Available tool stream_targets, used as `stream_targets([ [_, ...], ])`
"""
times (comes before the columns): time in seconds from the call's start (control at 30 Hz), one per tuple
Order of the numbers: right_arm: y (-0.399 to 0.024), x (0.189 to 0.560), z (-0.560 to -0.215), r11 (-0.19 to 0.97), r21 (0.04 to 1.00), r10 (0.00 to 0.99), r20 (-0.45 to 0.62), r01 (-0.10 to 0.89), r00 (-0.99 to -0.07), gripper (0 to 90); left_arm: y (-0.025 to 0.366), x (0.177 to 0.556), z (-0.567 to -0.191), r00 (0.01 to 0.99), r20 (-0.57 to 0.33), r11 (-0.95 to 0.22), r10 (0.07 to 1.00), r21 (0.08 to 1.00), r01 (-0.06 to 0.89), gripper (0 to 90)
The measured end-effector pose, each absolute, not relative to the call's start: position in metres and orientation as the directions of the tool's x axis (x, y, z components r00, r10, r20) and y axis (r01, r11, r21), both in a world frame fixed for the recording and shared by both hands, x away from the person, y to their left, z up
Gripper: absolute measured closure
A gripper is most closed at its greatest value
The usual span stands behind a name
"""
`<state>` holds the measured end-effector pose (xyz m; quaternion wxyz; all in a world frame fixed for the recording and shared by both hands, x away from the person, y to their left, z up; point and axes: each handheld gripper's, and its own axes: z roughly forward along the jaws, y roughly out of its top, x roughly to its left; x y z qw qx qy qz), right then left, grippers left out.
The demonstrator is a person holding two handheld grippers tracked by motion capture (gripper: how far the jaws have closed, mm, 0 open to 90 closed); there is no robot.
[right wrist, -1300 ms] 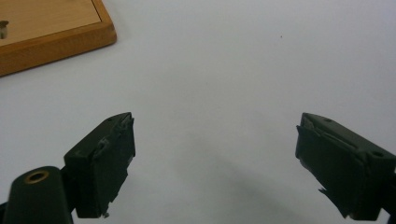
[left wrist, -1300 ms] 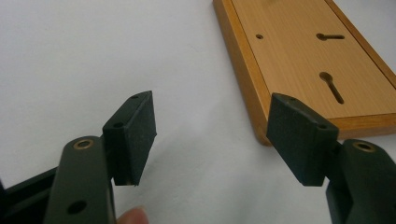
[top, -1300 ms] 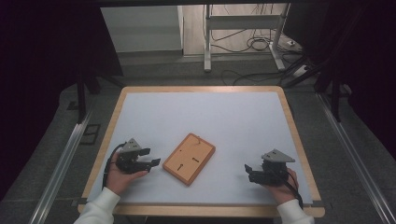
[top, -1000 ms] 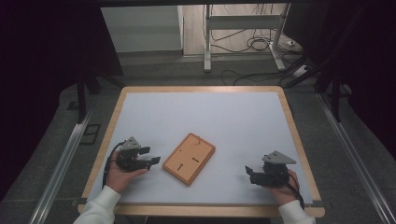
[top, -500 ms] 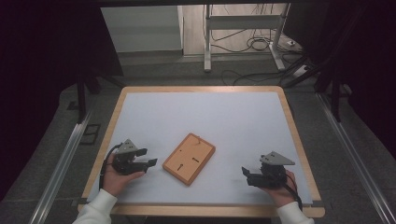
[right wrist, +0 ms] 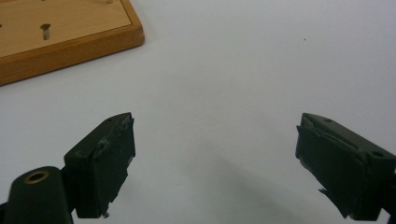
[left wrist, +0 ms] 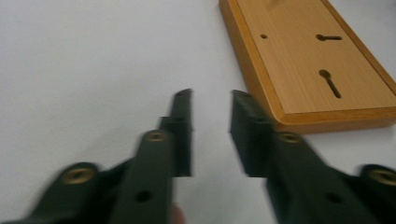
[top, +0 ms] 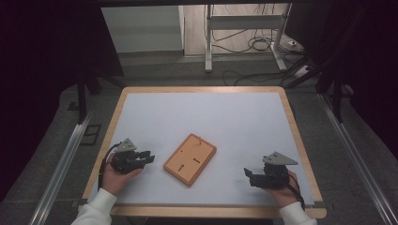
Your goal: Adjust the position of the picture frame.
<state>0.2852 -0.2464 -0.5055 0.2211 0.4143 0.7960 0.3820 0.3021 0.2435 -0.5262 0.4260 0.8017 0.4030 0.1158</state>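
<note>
At the middle of the white table (top: pixel 225 117) lies a wooden board (top: pixel 190 159), untouched. The left gripper (top: pixel 146 157), just beside it, has just been closing its jaws on nothing and could nudge the board askew. The right gripper (top: pixel 248 177) rests well apart, jaws wide; nothing stands between.

Wooden board (top: pixel 190 159) is laid mid-table (top: pixel 234 112), nearer front edge. Left gripper (top: pixel 146 157) is held just left of it; right gripper (top: pixel 247 174) well apart, to its right.
</note>
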Motion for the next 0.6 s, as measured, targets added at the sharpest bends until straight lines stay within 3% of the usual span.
stream_targets([
  [0.13,-0.244,0.281,-0.505,0.379,0.79,0.82,-0.045,0.482,-0.571,11.9,0.243,0.302,-0.526,0.662,-0.164,-0.325,0.732,0.769,0.55,89.1],
  [0.6,-0.247,0.284,-0.507,0.382,0.783,0.826,-0.052,0.491,-0.561,11.9,0.231,0.309,-0.536,0.689,-0.169,-0.381,0.705,0.728,0.569,90.0],
])
